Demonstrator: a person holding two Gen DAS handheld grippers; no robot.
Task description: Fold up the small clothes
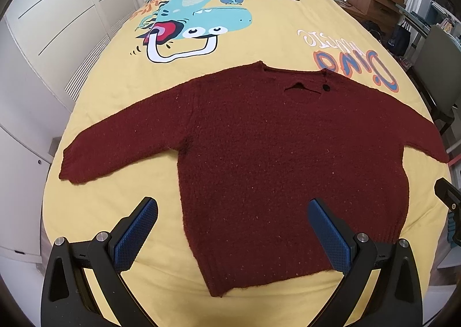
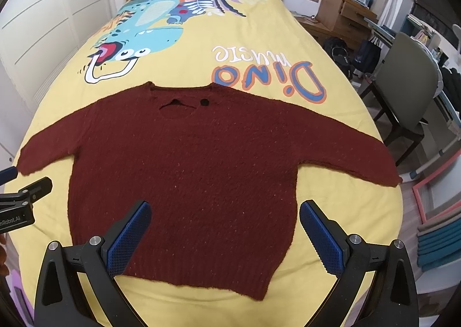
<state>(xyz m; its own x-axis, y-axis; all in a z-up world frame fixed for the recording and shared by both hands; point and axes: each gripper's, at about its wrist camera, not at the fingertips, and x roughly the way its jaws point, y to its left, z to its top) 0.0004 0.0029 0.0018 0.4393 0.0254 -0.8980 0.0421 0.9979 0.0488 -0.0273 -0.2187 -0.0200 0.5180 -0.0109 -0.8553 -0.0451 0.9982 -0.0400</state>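
Blue-padded fingers (image 1: 135, 234) of the left gripper (image 1: 233, 237) and right gripper (image 2: 224, 237) gape wide, holding nothing. Beyond them at twelve o'clock, the maroon sweater (image 2: 184, 171) lies spread flat on the yellow bedspread (image 2: 331, 113). The loose knit could snag, and a pinch might catch the bedspread too.

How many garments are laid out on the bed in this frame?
1: a dark red knitted sweater lies spread flat, sleeves out, in the middle of the yellow dinosaur-print bedspread. No other garment shows.
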